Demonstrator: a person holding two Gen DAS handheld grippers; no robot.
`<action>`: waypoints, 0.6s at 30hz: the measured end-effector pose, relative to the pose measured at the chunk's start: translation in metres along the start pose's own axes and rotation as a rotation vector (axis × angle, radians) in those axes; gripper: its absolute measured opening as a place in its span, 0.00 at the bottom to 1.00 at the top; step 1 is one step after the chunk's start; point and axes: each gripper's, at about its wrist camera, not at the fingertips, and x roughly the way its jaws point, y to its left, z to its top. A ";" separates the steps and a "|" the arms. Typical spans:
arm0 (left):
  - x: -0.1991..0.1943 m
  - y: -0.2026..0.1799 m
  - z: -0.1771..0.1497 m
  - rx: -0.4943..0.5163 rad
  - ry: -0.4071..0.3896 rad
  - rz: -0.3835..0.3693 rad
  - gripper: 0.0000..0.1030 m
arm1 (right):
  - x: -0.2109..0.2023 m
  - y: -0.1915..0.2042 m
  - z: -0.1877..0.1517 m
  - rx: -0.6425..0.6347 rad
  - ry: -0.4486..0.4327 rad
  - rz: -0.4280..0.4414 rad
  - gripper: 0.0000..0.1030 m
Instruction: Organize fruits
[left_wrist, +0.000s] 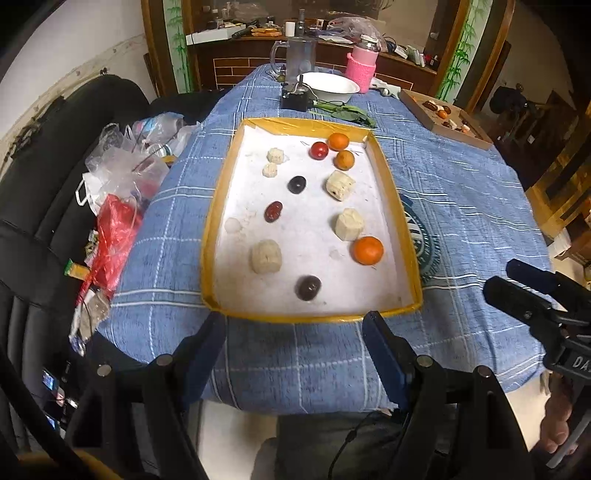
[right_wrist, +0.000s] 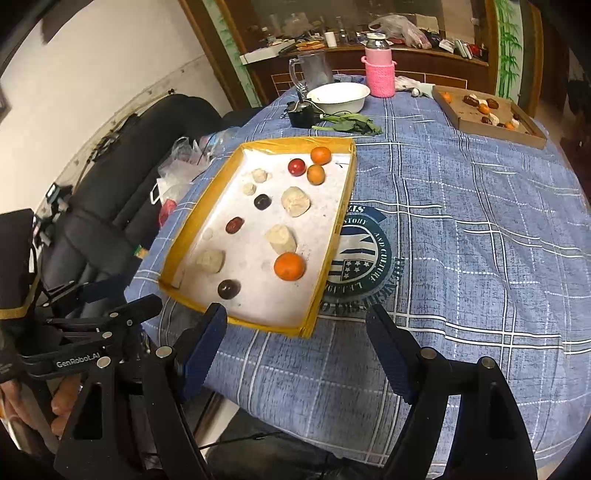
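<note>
Right wrist shows left gripper (right_wrist: 122, 295) marked, seemingly, "GenRobot.AI".

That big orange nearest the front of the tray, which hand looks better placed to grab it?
Probably the left. The left gripper hangs open right at the tray's near edge, facing the big orange. The right gripper, also open, sits off toward the tray's corner.

Black left tool (left_wrist: 293, 332) and right tool (right_wrist: 295, 325), blue-padded fingers (right_wrist: 201, 347), silver screws.
</note>
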 end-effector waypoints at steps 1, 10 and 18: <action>-0.001 0.000 0.000 -0.005 0.001 -0.002 0.76 | -0.001 0.003 -0.001 -0.008 -0.007 -0.007 0.75; 0.001 -0.002 -0.001 0.016 0.003 0.047 0.78 | 0.001 0.011 -0.001 -0.022 -0.018 -0.065 0.75; 0.013 -0.002 0.007 0.009 0.007 0.053 0.79 | 0.012 0.007 0.008 -0.017 -0.005 -0.076 0.75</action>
